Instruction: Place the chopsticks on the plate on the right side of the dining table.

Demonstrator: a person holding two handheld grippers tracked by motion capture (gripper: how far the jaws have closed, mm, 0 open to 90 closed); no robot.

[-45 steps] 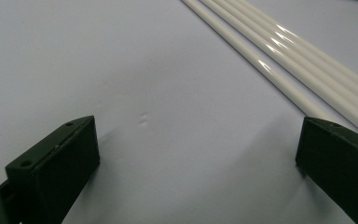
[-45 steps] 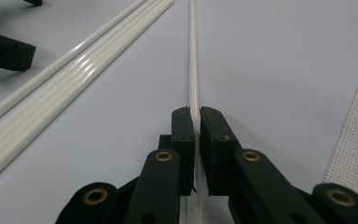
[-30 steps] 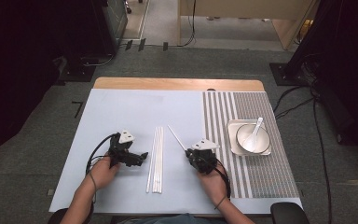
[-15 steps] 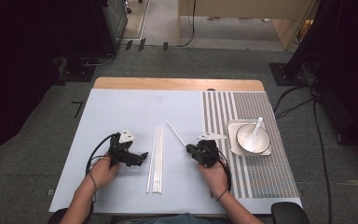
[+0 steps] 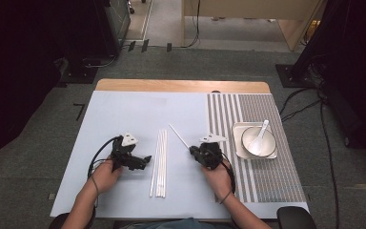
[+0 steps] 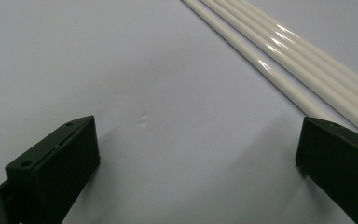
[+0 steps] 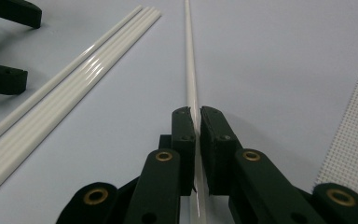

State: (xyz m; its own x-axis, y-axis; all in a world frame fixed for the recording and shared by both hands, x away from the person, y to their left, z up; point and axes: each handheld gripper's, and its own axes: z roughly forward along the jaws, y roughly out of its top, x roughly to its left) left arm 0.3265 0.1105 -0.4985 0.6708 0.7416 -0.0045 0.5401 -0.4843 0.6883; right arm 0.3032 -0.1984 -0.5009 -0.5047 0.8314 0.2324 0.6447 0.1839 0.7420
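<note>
My right gripper (image 7: pixel 195 114) is shut on one thin white stick (image 7: pixel 189 56), which runs straight ahead from between its pads. In the high view this stick (image 5: pixel 178 135) points up and to the left from the right gripper (image 5: pixel 192 150), over the pale blue mat. A bundle of several white sticks (image 5: pixel 159 162) lies side by side at the mat's middle. My left gripper (image 5: pixel 147 159) rests just left of them, its jaws wide open over bare mat (image 6: pixel 196 144) with nothing between them. The sticks (image 6: pixel 279 56) pass by its right jaw.
A white bowl (image 5: pixel 258 141) with a white spoon (image 5: pixel 262 132) in it stands on a small square tray (image 5: pixel 238 129) on the striped mat (image 5: pixel 267 176) at the right. The table's wooden far edge (image 5: pixel 181 86) lies beyond the mats.
The right gripper and its stick have shifted slightly toward the far side and right. The left gripper and the bundle have stayed put.
</note>
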